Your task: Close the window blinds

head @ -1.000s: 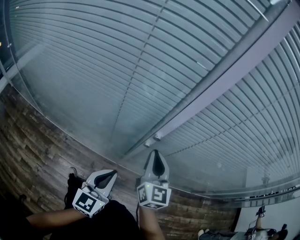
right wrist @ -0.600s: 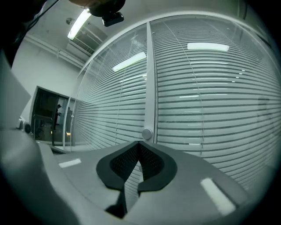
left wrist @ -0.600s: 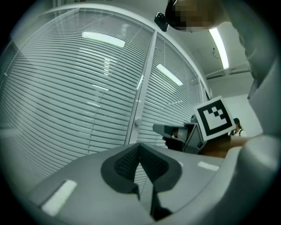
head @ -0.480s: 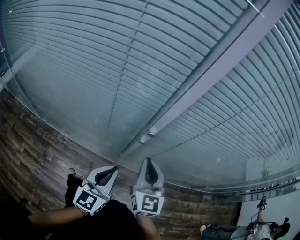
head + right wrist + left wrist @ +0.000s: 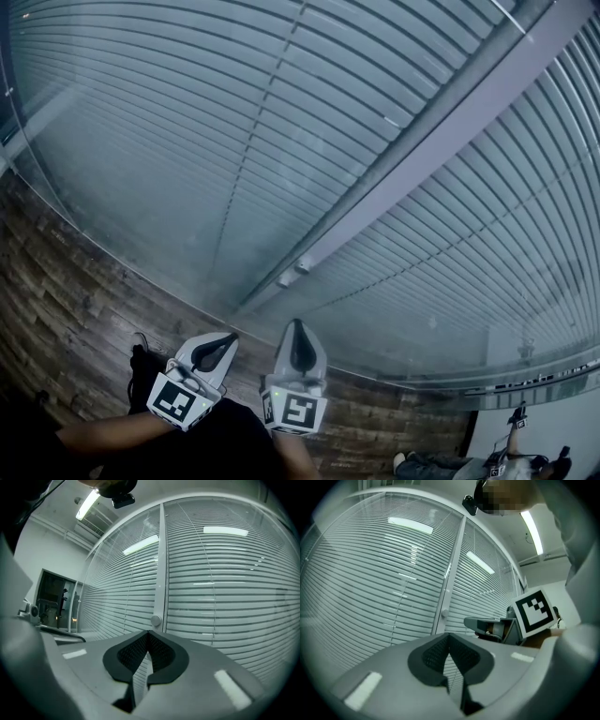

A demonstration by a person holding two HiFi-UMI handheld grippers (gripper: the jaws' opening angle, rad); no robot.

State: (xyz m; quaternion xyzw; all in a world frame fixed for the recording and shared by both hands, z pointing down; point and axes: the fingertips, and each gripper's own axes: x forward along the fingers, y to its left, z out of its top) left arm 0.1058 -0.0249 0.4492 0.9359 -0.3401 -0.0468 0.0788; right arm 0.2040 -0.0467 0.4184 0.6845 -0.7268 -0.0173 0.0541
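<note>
Nearest are two tools, each of smooth grey moulded plastic that tapers to a wedge, and each carries one cube with black-and-white square markers. The left tool [image 5: 226, 340] has its two dark, fine-ribbed pads met at the tip, with nothing between them. The right tool [image 5: 297, 324], just beside it, is likewise pressed closed and empty. Both point level at the window.

Under them lies a dark wood-plank floor [image 5: 58, 281] with a rough, streaky grain. Its planks run along the foot of the window.

At the floor's far edge stands a glossy glass wall, which throws back strip-light reflections. Behind the glass hang the pale grey slatted blinds [image 5: 187, 141]. There are two panels of them, one on each side of a single smooth, pale upright frame post [image 5: 422, 159].

The slats are thin, flat and narrow, too many to count. Each slat's long axis runs level across the pane, and they are stacked one above another from floor to top, so each panel stands upright and faces the tools. Only thin dark lines show between neighbouring slats. A thin cord [image 5: 239, 187] runs down the left panel across the slats.

One small round white knob [image 5: 155, 620] sits low on the post, ahead of the right tool's tip and apart from it.
</note>
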